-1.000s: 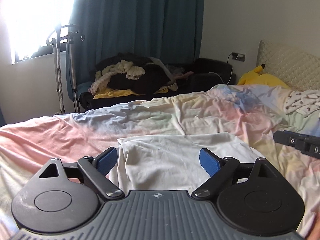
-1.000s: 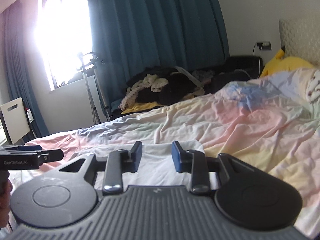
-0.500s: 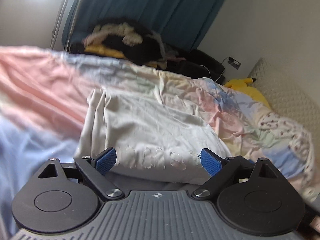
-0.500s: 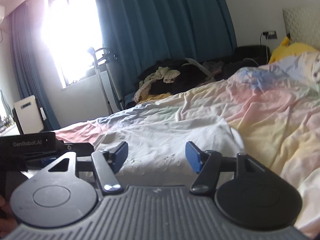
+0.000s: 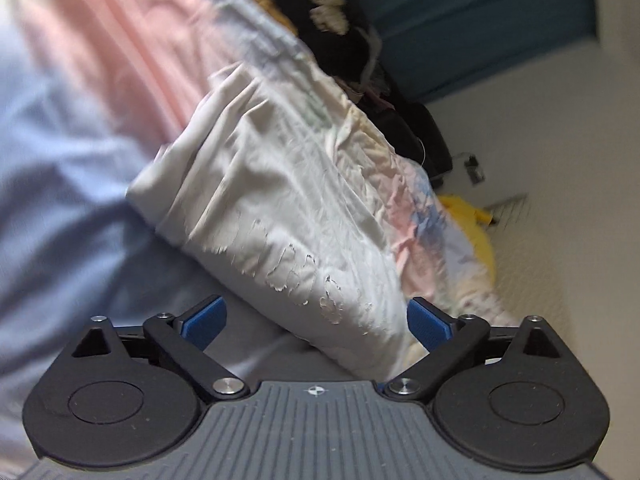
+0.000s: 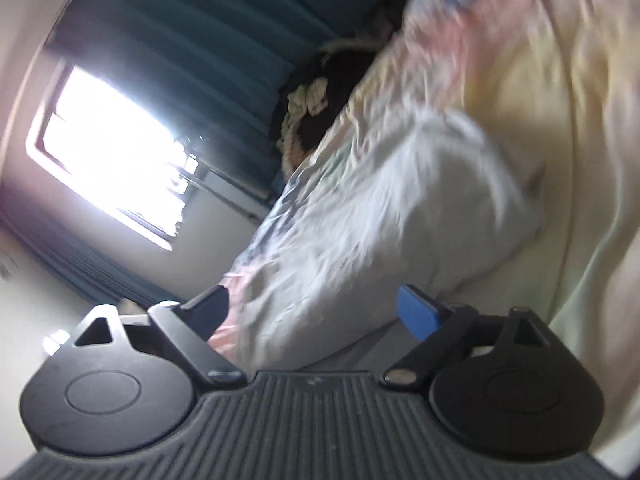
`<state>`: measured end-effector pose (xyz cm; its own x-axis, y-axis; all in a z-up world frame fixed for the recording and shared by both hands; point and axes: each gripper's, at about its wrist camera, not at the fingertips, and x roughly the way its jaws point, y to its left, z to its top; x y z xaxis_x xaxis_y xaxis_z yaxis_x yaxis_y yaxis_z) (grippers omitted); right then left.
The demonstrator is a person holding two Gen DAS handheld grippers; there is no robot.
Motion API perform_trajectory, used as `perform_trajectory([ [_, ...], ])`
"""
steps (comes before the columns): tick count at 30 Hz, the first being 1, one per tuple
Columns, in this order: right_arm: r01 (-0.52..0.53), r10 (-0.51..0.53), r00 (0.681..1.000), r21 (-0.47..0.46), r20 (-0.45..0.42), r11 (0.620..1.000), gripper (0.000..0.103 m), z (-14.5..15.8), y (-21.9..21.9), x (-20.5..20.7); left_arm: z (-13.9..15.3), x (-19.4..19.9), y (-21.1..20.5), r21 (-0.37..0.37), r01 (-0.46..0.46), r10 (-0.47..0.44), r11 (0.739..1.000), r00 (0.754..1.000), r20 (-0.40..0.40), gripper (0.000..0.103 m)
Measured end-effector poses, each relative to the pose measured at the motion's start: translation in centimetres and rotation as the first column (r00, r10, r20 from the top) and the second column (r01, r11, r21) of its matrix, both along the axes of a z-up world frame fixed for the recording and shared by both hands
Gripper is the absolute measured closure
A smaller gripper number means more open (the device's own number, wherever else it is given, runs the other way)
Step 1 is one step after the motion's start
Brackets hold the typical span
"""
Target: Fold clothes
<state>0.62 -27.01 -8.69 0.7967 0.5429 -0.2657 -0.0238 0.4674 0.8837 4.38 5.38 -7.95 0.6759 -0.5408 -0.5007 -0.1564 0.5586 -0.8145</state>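
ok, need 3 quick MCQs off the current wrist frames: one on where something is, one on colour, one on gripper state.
1. Where does the white garment lie?
A. on the pastel bedcover
B. on the floor
C. hung on a rack

2. What colour are the pads of the left gripper?
A. red
B. blue
C. green

3. How do the jaws of the right gripper stand?
A. shut on the garment
B. shut on nothing
C. open

Answers: 1 A, the bedcover shows all round the garment. 2 B, both pads are plainly blue. 3 C, the fingers stand wide apart with cloth showing between them.
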Motion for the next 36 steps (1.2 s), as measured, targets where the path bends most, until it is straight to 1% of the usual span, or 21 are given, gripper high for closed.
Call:
perform_trajectory([
  [1,-0.004,0.006,1.0,0.059,-0.026,0.998,0.004,-0.6,-0.1,0.1,-0.4,0.1,0.2,-0.03,-0.008,0.008,1.0,1.0,-0.02,0.003],
  [2,-0.003,0.007,0.999,0.095,-0.051,0.995,0.0,-1.1,-0.1,0.1,-0.9,0.1,0.4,-0.055,-0.015,0.013,0.998,0.999,-0.039,0.003],
  [5,0.012,0.012,0.992,0.192,-0.125,0.981,0.0,-2.6,-0.3,0.3,-1.9,0.3,0.8,-0.12,-0.038,0.027,0.992,0.996,-0.089,0.002],
  [8,0.073,-0.03,0.979,0.207,-0.201,0.976,0.0,-3.5,-0.9,0.2,-2.6,0.4,1.0,-0.154,-0.059,0.042,0.986,0.992,-0.115,0.001],
  [9,0.085,-0.034,0.975,0.225,-0.221,0.971,0.0,-3.9,-1.0,0.2,-2.8,0.4,1.1,-0.165,-0.067,0.046,0.984,0.991,-0.124,0.001],
  [11,0.101,-0.038,0.969,0.252,-0.244,0.963,0.0,-4.3,-1.0,0.1,-3.3,0.4,1.3,-0.187,-0.081,0.055,0.979,0.988,-0.142,0.001],
  [14,0.116,-0.048,0.967,0.267,-0.249,0.957,0.0,-4.4,-0.9,0.0,-3.6,0.6,1.4,-0.184,-0.091,0.061,0.979,0.985,-0.159,0.0],
  [20,0.172,-0.087,0.961,0.32,-0.262,0.932,0.0,-4.9,-1.0,-0.5,-4.2,0.8,1.6,-0.176,-0.121,0.092,0.977,0.982,-0.166,0.0],
  [25,0.211,-0.117,0.954,0.34,-0.276,0.917,0.0,-5.2,-0.9,-0.3,-4.7,1.3,1.5,-0.17,-0.147,0.119,0.974,0.979,-0.166,0.0],
  [28,0.238,-0.14,0.949,0.347,-0.284,0.907,0.0,-5.3,-1.1,0.0,-4.9,2.0,1.2,-0.184,-0.155,0.127,0.971,0.979,-0.157,0.0],
  [33,0.273,-0.173,0.942,0.354,-0.288,0.895,0.0,-5.7,-1.4,0.6,-5.2,3.5,1.0,-0.225,-0.183,0.152,0.957,0.977,-0.149,0.0],
  [36,0.271,-0.178,0.943,0.336,-0.282,0.902,0.0,-5.5,-1.3,1.5,-5.3,4.3,0.9,-0.25,-0.2,0.168,0.947,0.975,-0.145,0.0],
])
